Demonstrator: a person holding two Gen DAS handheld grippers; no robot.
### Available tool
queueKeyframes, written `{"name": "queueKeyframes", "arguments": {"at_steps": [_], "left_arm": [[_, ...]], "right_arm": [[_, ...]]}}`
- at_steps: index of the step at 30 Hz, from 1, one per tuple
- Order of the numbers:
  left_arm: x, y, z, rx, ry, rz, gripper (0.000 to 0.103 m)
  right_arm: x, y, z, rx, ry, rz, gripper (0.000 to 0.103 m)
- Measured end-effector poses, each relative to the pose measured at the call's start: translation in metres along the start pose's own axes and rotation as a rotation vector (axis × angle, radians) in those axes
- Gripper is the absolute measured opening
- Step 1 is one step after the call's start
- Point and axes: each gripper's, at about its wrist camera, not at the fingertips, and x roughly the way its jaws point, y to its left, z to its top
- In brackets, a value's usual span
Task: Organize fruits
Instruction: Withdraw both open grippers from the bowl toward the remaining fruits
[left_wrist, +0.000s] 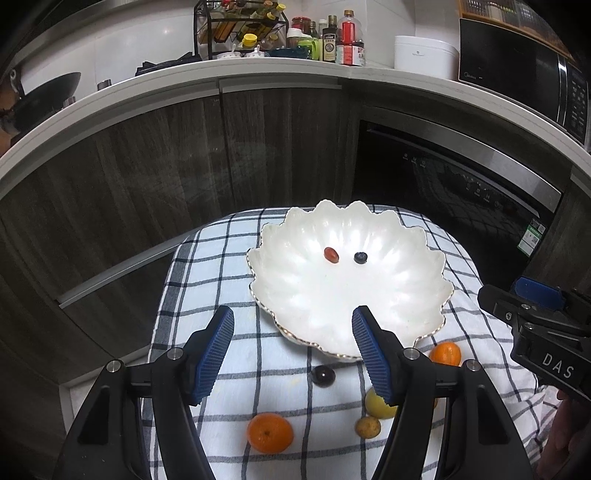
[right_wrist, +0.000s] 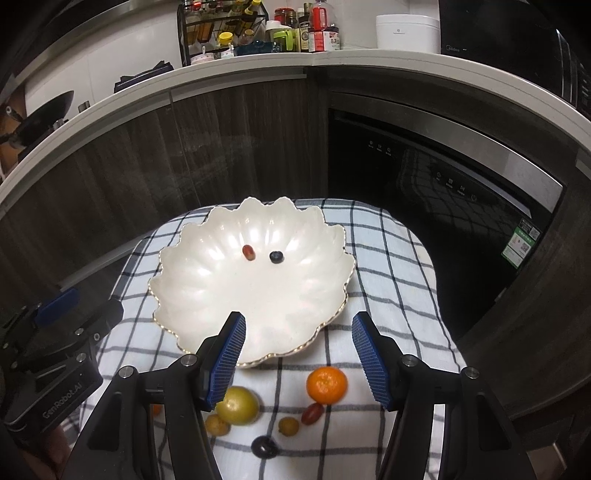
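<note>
A white scalloped plate (left_wrist: 388, 295) (right_wrist: 207, 291) sits on a checked cloth and holds a small red fruit (left_wrist: 331, 254) (right_wrist: 248, 252) and a blueberry (left_wrist: 360, 257) (right_wrist: 276, 256). On the cloth in front of the plate lie an orange (left_wrist: 269, 432), a second orange (left_wrist: 445, 353) (right_wrist: 327, 384), a yellow-green fruit (left_wrist: 378, 404) (right_wrist: 238, 405), a dark grape (left_wrist: 323, 376), small yellow fruits (right_wrist: 288, 425) and a red grape tomato (right_wrist: 312, 412). My left gripper (left_wrist: 293, 350) is open and empty above the plate's near left edge. My right gripper (right_wrist: 299, 354) is open and empty above the plate's near right edge.
The checked cloth (left_wrist: 229, 258) covers a small table in front of dark cabinets and a built-in dishwasher (right_wrist: 443, 184). A counter behind holds bottles, a rack, a white pot (left_wrist: 424, 55) and a microwave (left_wrist: 524, 74). A dark ring-shaped item (right_wrist: 264, 446) lies on the cloth near me.
</note>
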Motion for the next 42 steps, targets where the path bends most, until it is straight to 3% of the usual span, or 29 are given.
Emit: {"name": "queueKeyframes", "arguments": {"at_steps": [12,30,42], "left_arm": [[-0.015,0.007,-0.019,0.026,-0.003,0.03,0.066],[-0.006,0.012,-0.065,0.03,0.029,0.048,0.066],[-0.002,0.005,-0.093,0.061,-0.003,0.051,0.069]], "right_arm": [[-0.01,0.013,-0.023,-0.007,0.004,-0.004,0.061],[-0.004,0.023,-0.064,-0.015,0.025,-0.018,0.061],[0.007,0.022,-0.095,-0.036,0.02,-0.031,0.061]]}}
